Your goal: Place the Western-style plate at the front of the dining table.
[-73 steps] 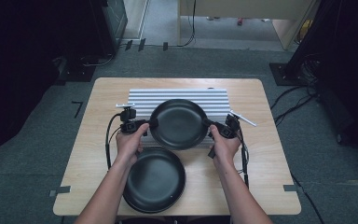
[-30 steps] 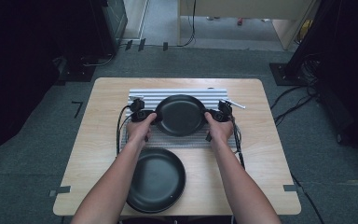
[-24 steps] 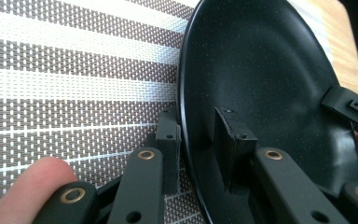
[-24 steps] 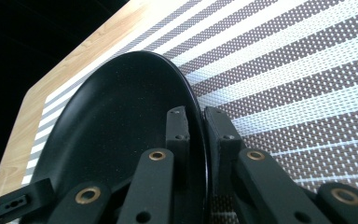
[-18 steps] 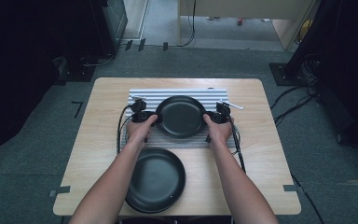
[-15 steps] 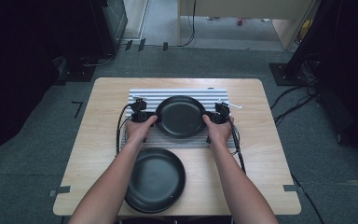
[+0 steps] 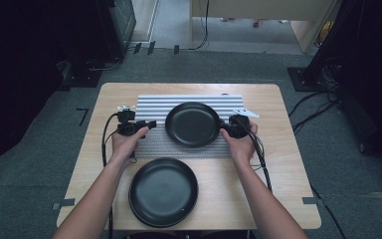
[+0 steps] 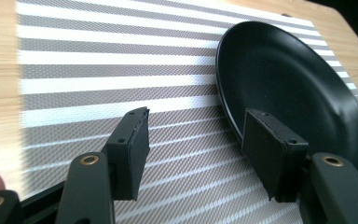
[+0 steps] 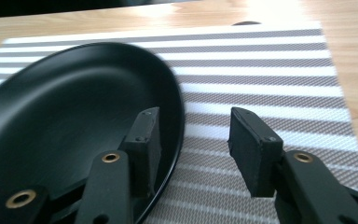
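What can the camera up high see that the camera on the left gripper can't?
High view alone: a second round black plate on the bare wooden table near the person, both hands, and the right gripper beside the far plate's rim.

Left gripper view alone: the left gripper up close, its jaws having just opened, apart, with nothing between them but mat.

Both: the round black plate lying on the grey and white striped mat, and pale wood around the mat.
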`<action>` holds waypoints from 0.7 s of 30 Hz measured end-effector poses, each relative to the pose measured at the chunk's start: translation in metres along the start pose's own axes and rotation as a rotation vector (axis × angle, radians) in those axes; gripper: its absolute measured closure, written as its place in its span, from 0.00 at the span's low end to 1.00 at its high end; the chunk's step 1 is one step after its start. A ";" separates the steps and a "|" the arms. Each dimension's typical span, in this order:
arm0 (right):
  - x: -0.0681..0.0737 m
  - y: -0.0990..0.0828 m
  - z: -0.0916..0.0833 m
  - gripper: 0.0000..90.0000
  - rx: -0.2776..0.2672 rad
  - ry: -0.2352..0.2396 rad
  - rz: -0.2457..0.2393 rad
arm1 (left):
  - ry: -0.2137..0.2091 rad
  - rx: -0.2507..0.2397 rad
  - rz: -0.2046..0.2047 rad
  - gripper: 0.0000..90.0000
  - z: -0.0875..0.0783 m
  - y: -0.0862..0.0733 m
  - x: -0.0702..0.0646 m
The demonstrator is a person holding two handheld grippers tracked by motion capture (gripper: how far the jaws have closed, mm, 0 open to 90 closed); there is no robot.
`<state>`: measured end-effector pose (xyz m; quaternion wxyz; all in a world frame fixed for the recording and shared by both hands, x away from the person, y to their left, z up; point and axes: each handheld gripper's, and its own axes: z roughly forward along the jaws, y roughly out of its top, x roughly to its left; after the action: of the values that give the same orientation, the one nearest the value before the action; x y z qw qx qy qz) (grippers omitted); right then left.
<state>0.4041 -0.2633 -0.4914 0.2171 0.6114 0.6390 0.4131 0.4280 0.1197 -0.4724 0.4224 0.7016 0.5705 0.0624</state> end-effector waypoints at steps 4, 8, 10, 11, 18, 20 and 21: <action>-0.006 -0.008 -0.013 0.56 0.016 0.025 -0.006 | 0.006 0.009 0.000 0.37 -0.022 -0.007 0.006; -0.012 -0.011 -0.021 0.53 0.045 0.026 0.001 | -0.009 -0.018 -0.018 0.25 -0.041 -0.020 0.010; -0.016 -0.014 -0.031 0.46 0.059 0.021 0.006 | -0.024 -0.041 -0.033 0.23 -0.051 -0.027 0.013; -0.017 -0.016 -0.034 0.43 0.057 0.029 0.010 | -0.026 -0.050 -0.034 0.21 -0.056 -0.032 0.015; -0.018 -0.022 -0.056 0.32 0.046 0.087 -0.037 | 0.002 -0.095 -0.016 0.11 -0.084 -0.053 0.024; -0.018 -0.023 -0.062 0.32 0.041 0.095 -0.038 | 0.010 -0.121 0.006 0.10 -0.093 -0.058 0.024; -0.019 -0.023 -0.064 0.31 0.040 0.097 -0.041 | 0.018 -0.122 0.010 0.10 -0.096 -0.060 0.024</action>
<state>0.3427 -0.2963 -0.4780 0.1822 0.5816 0.6695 0.4247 0.3370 0.1901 -0.4607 0.4587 0.6769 0.5660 0.1056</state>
